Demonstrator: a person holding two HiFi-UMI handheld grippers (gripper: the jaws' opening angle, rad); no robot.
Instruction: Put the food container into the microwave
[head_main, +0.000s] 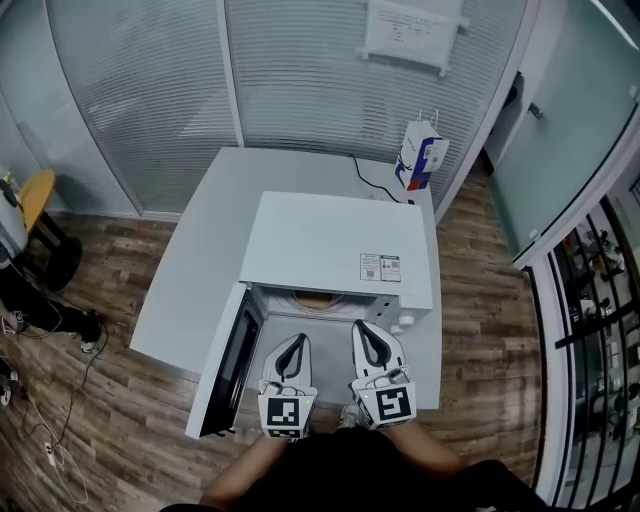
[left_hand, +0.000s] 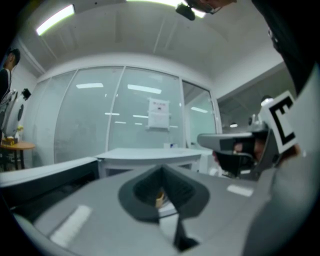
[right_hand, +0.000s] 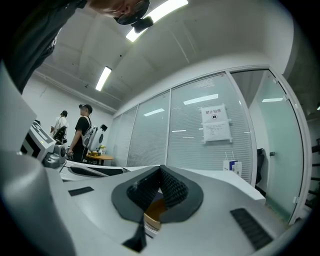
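Left claw (head_main: 296, 342) and right claw (head_main: 366, 330) both closed, empty, side by side before the microwave (head_main: 330, 245) mouth. Door (head_main: 234, 362) stands open at left. Food container (head_main: 318, 299) sits inside.

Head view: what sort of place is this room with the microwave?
Likely an office or lab: ribbed frosted-glass partition walls, a white paper notice posted on them, and a white boxy microwave, door open, on a white table.
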